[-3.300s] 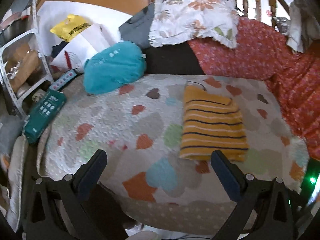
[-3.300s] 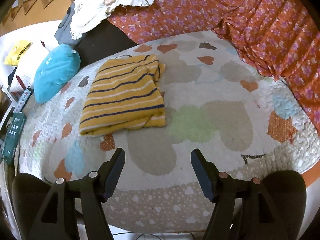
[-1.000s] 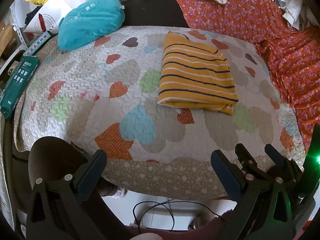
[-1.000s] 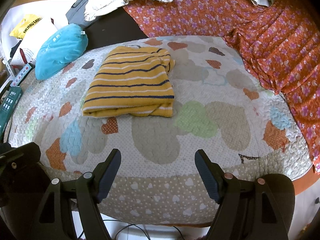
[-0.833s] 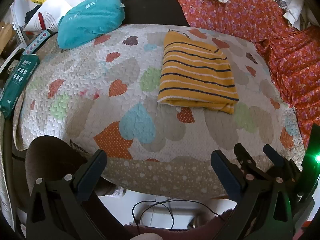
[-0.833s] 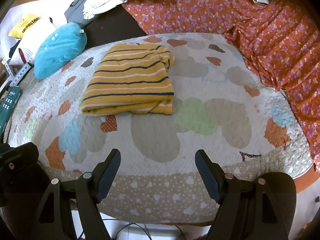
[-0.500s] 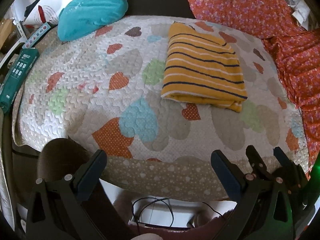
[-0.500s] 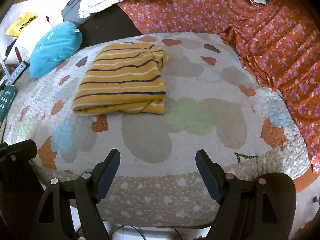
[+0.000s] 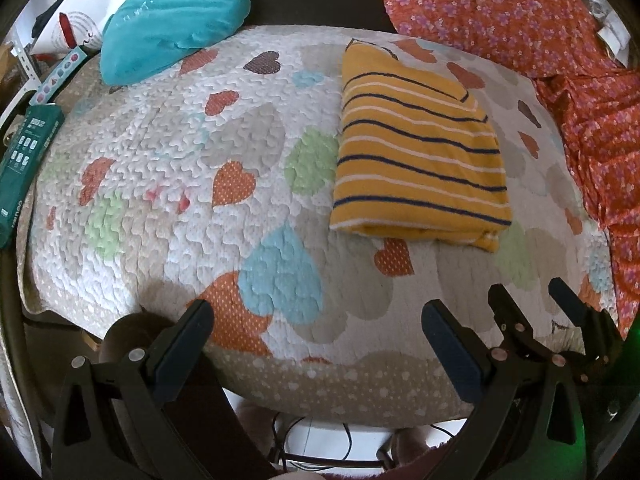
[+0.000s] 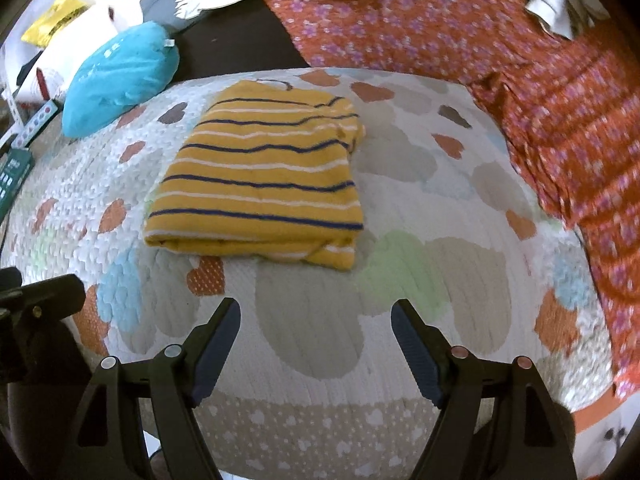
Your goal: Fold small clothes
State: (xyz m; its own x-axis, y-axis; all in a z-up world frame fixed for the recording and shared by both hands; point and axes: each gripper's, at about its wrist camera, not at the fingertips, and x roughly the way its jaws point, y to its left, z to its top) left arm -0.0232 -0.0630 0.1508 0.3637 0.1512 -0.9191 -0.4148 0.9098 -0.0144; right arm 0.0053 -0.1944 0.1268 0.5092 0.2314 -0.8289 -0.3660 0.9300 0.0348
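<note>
A mustard-yellow knit garment with navy and white stripes (image 9: 420,156) lies folded into a neat rectangle on a white quilted cover printed with coloured hearts (image 9: 168,160). Its thick folded edge faces the cameras, and a loose layer pokes out at its near right corner. It sits right of centre in the left wrist view and left of centre in the right wrist view (image 10: 260,176).

The left claw (image 9: 316,322) hovers over the near edge of the quilt with its two dark fingers spread wide apart, holding nothing and well short of the garment. The right claw (image 10: 316,318) is likewise spread wide and empty, above the quilt just in front of the garment's folded edge without touching it. Its fingers also appear at the lower right of the left wrist view (image 9: 536,304).

A teal stuffed pillow (image 9: 172,16) rests at the far left corner of the quilt, apart from the garment. Orange-red floral fabric (image 10: 540,92) is bunched along the far and right sides. A dark green box with white printing (image 9: 24,160) lies just off the left edge of the quilt. Behind the pillow, a white bag (image 9: 76,28) and a yellow bag (image 10: 56,20) are piled; their contents cannot be seen.
</note>
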